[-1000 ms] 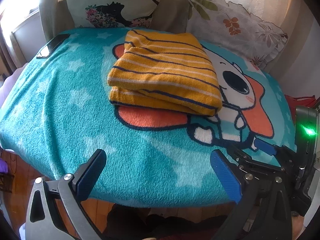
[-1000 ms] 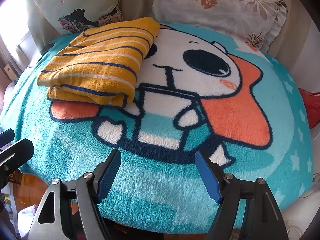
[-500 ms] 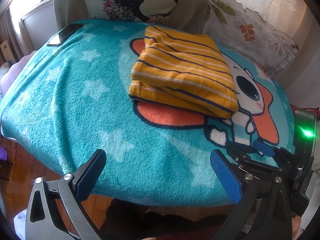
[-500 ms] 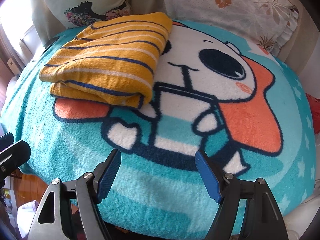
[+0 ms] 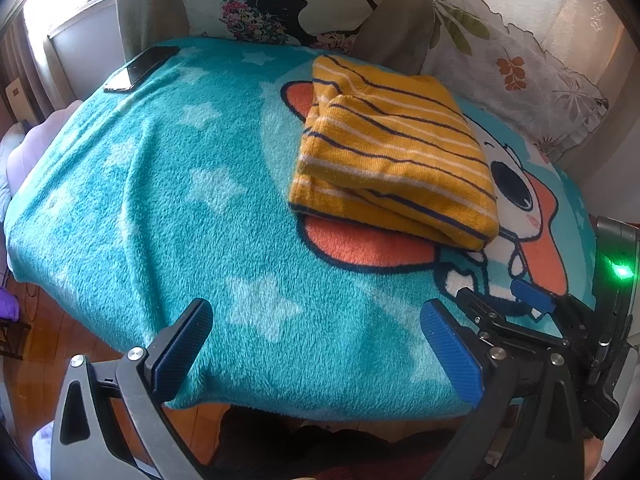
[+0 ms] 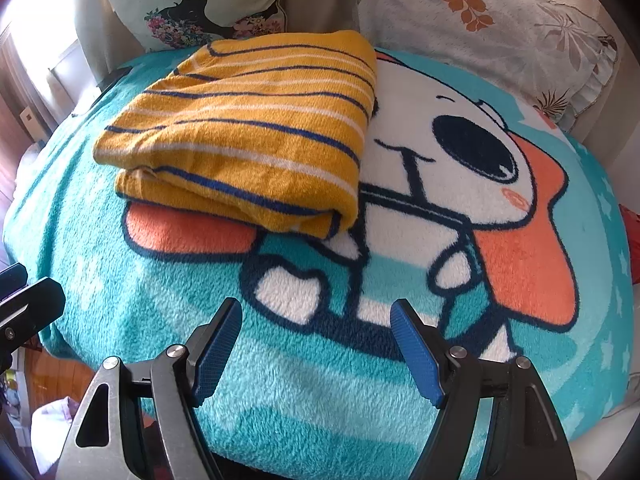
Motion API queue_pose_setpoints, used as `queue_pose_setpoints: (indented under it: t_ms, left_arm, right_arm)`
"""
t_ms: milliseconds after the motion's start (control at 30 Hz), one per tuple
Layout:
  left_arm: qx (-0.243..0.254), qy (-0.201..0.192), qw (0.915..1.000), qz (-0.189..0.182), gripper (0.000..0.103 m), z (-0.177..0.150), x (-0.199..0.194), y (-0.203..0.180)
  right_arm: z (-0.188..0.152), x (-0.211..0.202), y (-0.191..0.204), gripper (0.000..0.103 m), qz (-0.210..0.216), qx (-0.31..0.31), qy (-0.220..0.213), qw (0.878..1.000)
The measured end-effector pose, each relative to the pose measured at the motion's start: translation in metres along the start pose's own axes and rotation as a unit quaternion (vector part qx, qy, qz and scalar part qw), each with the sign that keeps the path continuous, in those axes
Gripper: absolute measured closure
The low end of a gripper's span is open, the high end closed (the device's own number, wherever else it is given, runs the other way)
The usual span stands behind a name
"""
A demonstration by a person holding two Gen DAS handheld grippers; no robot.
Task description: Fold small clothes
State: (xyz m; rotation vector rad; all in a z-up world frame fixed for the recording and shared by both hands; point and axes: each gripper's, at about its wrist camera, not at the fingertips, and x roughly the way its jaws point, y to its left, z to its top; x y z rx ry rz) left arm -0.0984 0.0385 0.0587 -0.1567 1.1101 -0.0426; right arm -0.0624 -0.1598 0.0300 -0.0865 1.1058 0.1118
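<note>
A teal fleece blanket printed with stars and a cartoon animal covers the surface, with two patterned pillows propped behind it against a beige backrest. A folded yellow garment with navy and white stripes lies flat on the blanket, over the cartoon's orange ear and toward the back; in the right wrist view it sits left of the cartoon's white face. A dark phone rests on the blanket's far left corner, well apart from the garment. The left tool hovers at the blanket's near edge, its blue-padded jaws spread wide and holding nothing. The right tool hangs over the near part of the cartoon print, jaws likewise apart and empty. Wooden floor shows below the blanket's edge.
</note>
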Motion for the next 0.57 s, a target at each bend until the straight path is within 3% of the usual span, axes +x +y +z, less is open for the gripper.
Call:
queue_pose_setpoints:
  t_ms: [567]
  left_arm:
    - [0.064, 0.007, 0.9979, -0.010, 0.000, 0.041, 0.018, -0.010]
  right_arm:
    - [0.022, 0.000, 0.001, 0.020, -0.026, 0.049, -0.015, 0.998]
